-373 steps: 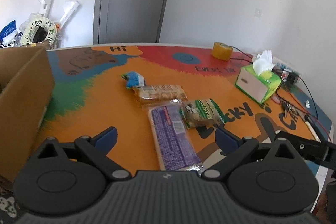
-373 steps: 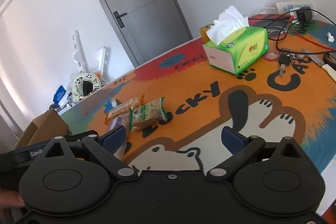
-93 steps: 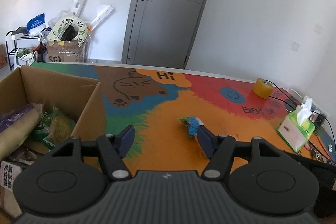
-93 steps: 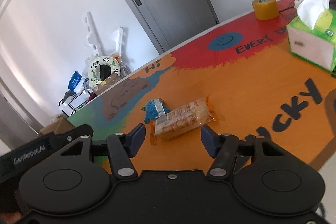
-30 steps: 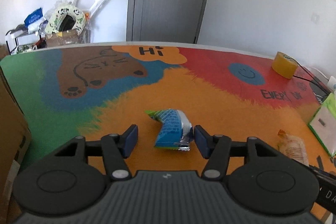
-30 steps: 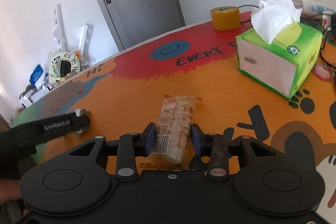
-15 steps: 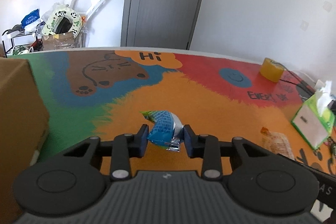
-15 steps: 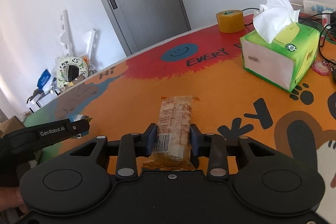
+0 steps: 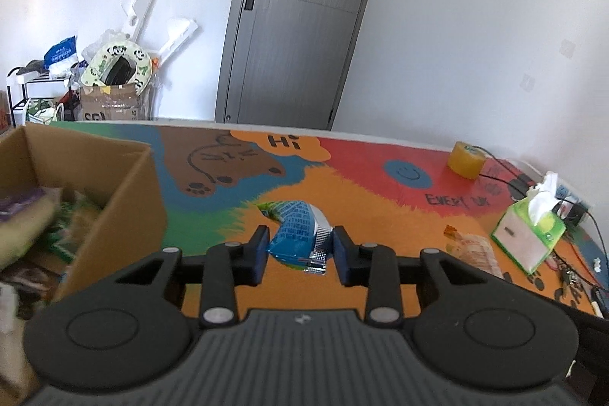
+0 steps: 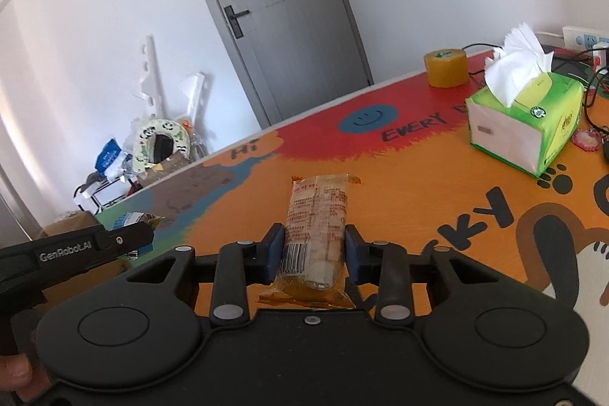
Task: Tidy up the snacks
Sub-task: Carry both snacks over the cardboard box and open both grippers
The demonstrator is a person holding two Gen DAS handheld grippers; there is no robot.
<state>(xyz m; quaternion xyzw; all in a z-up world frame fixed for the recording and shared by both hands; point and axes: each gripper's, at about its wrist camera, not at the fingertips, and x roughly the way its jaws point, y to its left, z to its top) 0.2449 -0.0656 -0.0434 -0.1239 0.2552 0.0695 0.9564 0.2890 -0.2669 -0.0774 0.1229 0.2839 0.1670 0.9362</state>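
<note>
My left gripper (image 9: 298, 250) is shut on a blue and green snack packet (image 9: 298, 229) with a silver end, held above the colourful table mat (image 9: 380, 200). To its left stands an open cardboard box (image 9: 125, 185) with several snack packets inside. My right gripper (image 10: 314, 250) is shut on an orange biscuit packet (image 10: 318, 212), which sticks out forward between the fingers and hangs above the mat (image 10: 418, 185). In the right wrist view the left gripper (image 10: 146, 234) shows at the far left with the blue packet (image 10: 131, 218). The biscuit packet (image 9: 474, 248) also shows at the right of the left wrist view.
A green tissue box (image 10: 525, 128) and a yellow tape roll (image 10: 446, 62) stand at the right of the table, with cables and keys beyond. Behind the table are a grey door (image 9: 300, 21), a box of clutter (image 9: 110, 97) and a small rack.
The left jaws have shut on the blue packet. Both packets have risen off the mat. The left gripper has swung toward the cardboard box, which has come into view at the left.
</note>
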